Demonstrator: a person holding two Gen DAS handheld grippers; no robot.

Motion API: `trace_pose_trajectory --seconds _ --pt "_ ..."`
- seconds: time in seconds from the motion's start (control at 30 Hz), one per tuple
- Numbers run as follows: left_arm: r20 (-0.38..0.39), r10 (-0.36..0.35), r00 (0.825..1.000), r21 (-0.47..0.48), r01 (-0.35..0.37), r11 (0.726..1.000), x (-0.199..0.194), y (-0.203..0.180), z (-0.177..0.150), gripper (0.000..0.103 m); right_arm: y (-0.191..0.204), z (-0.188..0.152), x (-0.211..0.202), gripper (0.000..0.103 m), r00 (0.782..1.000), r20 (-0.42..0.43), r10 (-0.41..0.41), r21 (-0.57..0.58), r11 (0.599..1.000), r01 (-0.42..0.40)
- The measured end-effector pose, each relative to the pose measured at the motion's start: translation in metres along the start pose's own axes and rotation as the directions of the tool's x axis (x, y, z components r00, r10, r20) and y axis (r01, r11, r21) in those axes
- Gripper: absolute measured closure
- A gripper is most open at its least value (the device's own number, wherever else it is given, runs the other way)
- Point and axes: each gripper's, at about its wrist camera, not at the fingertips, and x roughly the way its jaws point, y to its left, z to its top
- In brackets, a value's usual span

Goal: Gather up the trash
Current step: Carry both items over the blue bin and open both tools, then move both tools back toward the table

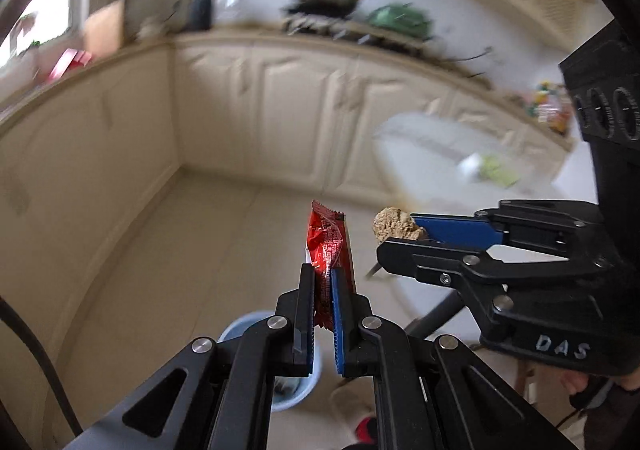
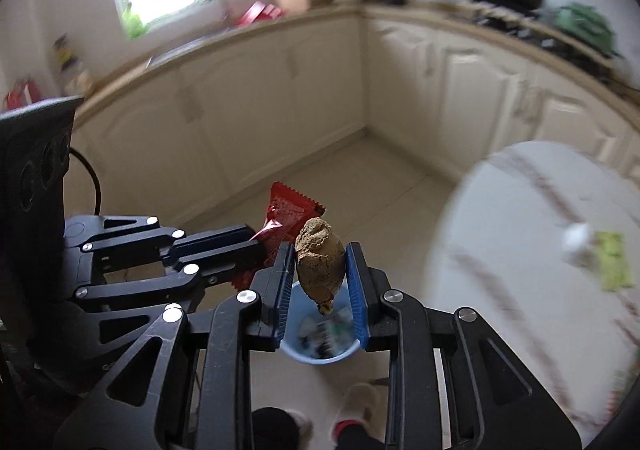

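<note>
My left gripper (image 1: pixel 322 276) is shut on a red snack wrapper (image 1: pixel 328 242) that sticks up between its pads. My right gripper (image 2: pixel 320 250) is shut on a brown crumpled lump (image 2: pixel 320 260). In the left wrist view the right gripper (image 1: pixel 394 238) reaches in from the right with the lump (image 1: pixel 394 224) at its tips. In the right wrist view the left gripper (image 2: pixel 260 248) comes in from the left with the wrapper (image 2: pixel 290 212). A light blue bin (image 2: pixel 320 334) holding trash stands on the floor below both grippers, also seen partly hidden as the bin (image 1: pixel 292 378).
A white round table (image 2: pixel 520 250) at the right carries a white scrap (image 2: pixel 576 240) and a yellow-green wrapper (image 2: pixel 614 260). Cream kitchen cabinets (image 1: pixel 280 106) run along the walls, with clutter on the counter. The person's feet (image 2: pixel 356 406) stand by the bin on the tiled floor.
</note>
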Motion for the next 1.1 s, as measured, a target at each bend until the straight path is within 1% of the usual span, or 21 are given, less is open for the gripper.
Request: trace_pose_trajectory --seconds 0.03,0.13,0.17,0.2,0.27,0.37,0.5,0.57,0.6,0.63,0.67,0.7,0.73,0.77,0.83,0.87,0.9,0.93,1.0,1.03,1.1 --pt "-0.037 0.016 0.999 -0.024 -0.017 1.000 0.011 0.016 -0.010 0.099 0.007 -0.001 0.017 0.078 1.000 -0.020 0.011 -0.009 1.000 -0.011" --pt "-0.130 0.011 0.991 -0.087 -0.023 0.996 0.046 0.046 -0.032 0.099 0.017 -0.010 0.077 0.078 0.993 -0.114 0.018 -0.020 1.000 -0.021" --pt "-0.165 0.000 0.986 -0.112 -0.019 0.993 0.064 0.056 -0.040 0.099 0.017 -0.016 0.102 0.078 0.988 -0.155 0.018 -0.012 1.000 -0.020" --pt "-0.202 -0.006 0.979 -0.133 -0.021 0.991 0.080 0.065 -0.048 0.099 0.015 -0.020 0.116 0.078 0.983 -0.182 0.021 -0.005 1.000 -0.022" --pt "-0.247 -0.019 0.969 -0.161 -0.022 0.987 0.106 0.076 -0.055 0.099 0.008 -0.031 0.153 0.078 0.970 -0.243 0.027 0.021 1.000 -0.023" --pt "-0.327 -0.054 0.944 -0.213 -0.017 0.977 0.156 0.096 -0.068 0.099 -0.007 -0.046 0.201 0.078 0.946 -0.322 0.035 0.055 0.998 -0.019" --pt "-0.397 -0.071 0.915 -0.239 -0.028 0.971 0.208 0.118 -0.069 0.098 -0.024 -0.059 0.245 0.078 0.923 -0.383 0.045 0.092 0.996 -0.010" --pt "-0.416 -0.061 0.907 -0.240 -0.044 0.970 0.227 0.127 -0.062 0.098 -0.034 -0.062 0.263 0.078 0.913 -0.406 0.049 0.107 0.994 -0.006" --pt "-0.429 -0.053 0.902 -0.243 -0.059 0.968 0.237 0.133 -0.060 0.097 -0.037 -0.064 0.268 0.078 0.910 -0.410 0.051 0.111 0.994 -0.006" --pt "-0.434 -0.054 0.899 -0.250 -0.062 0.966 0.243 0.136 -0.057 0.091 -0.039 -0.065 0.272 0.078 0.908 -0.416 0.054 0.112 0.994 -0.008" --pt "-0.437 -0.057 0.898 -0.260 -0.065 0.963 0.243 0.139 -0.057 0.083 -0.042 -0.065 0.278 0.077 0.906 -0.421 0.056 0.115 0.993 -0.008" --pt "-0.438 -0.055 0.897 -0.265 -0.071 0.962 0.246 0.138 -0.051 0.077 -0.040 -0.065 0.281 0.076 0.905 -0.422 0.056 0.118 0.993 -0.007" --pt "-0.444 -0.067 0.893 -0.259 -0.057 0.964 0.248 0.141 -0.049 0.066 -0.042 -0.065 0.282 0.076 0.904 -0.423 0.061 0.121 0.993 -0.010" --pt "-0.440 -0.044 0.897 -0.257 -0.078 0.963 0.249 0.143 -0.047 0.063 -0.044 -0.065 0.284 0.076 0.905 -0.421 0.062 0.124 0.992 -0.010" --pt "-0.431 -0.036 0.902 -0.260 -0.086 0.962 0.245 0.129 -0.042 0.062 -0.041 -0.065 0.281 0.075 0.906 -0.418 0.065 0.126 0.992 -0.013" --pt "-0.424 -0.034 0.905 -0.270 -0.091 0.958 0.243 0.133 -0.039 0.060 -0.042 -0.063 0.278 0.073 0.909 -0.410 0.070 0.129 0.991 -0.018" --pt "-0.419 -0.024 0.908 -0.274 -0.101 0.956 0.239 0.128 -0.039 0.058 -0.039 -0.061 0.275 0.068 0.912 -0.405 0.066 0.128 0.992 -0.015" --pt "-0.416 -0.011 0.909 -0.277 -0.115 0.954 0.232 0.128 -0.039 0.055 -0.036 -0.059 0.271 0.065 0.915 -0.399 0.062 0.125 0.992 -0.013" --pt "-0.403 0.015 0.915 -0.286 -0.142 0.948 0.218 0.128 -0.037 0.054 -0.032 -0.056 0.261 0.061 0.923 -0.381 0.060 0.119 0.993 -0.016" --pt "-0.389 0.027 0.921 -0.300 -0.155 0.941 0.209 0.131 -0.034 0.052 -0.029 -0.053 0.257 0.059 0.925 -0.375 0.059 0.117 0.993 -0.016" --pt "-0.366 0.043 0.930 -0.329 -0.173 0.928 0.188 0.133 -0.031 0.046 -0.021 -0.045 0.241 0.051 0.935 -0.352 0.052 0.105 0.994 -0.015"
